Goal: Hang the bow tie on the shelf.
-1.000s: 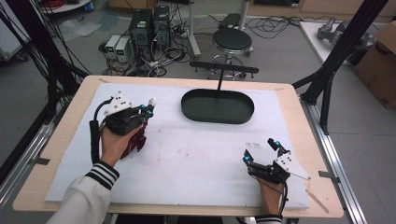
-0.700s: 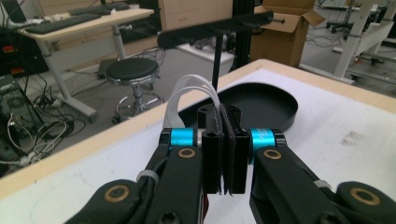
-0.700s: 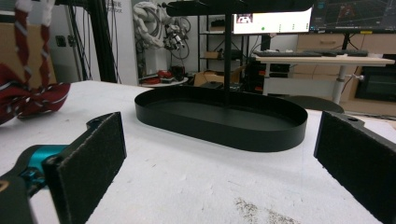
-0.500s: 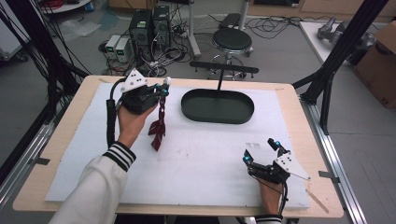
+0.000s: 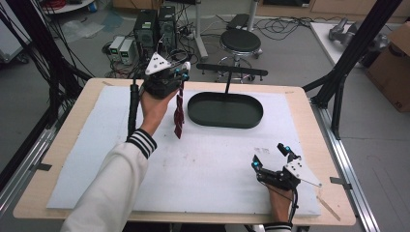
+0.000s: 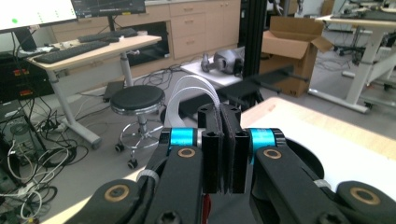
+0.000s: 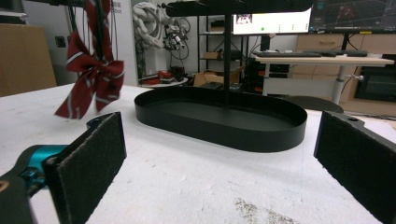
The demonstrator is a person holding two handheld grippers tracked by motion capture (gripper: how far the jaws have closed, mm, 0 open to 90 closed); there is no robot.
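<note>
A dark red striped bow tie (image 5: 179, 112) hangs in the air from my left gripper (image 5: 183, 76), which is shut on its white strap high over the table's far left. In the left gripper view the jaws press together on the looped white strap (image 6: 196, 91). The bow tie (image 7: 93, 70) dangles left of a black oval tray (image 5: 225, 110) with an upright T-shaped stand (image 5: 231, 71). My right gripper (image 5: 270, 157) rests on the white mat near the front right, open with nothing between its pads (image 7: 93, 158).
A white mat (image 5: 203, 164) covers the wooden table. Black frame posts (image 5: 338, 77) stand at the right and left edges. A stool (image 5: 240, 41) and computers (image 5: 154, 24) sit on the floor beyond the table's far edge.
My left gripper has lifted the bow tie off the mat and carried it up and right toward the tray's stand. The right gripper has stayed put.
</note>
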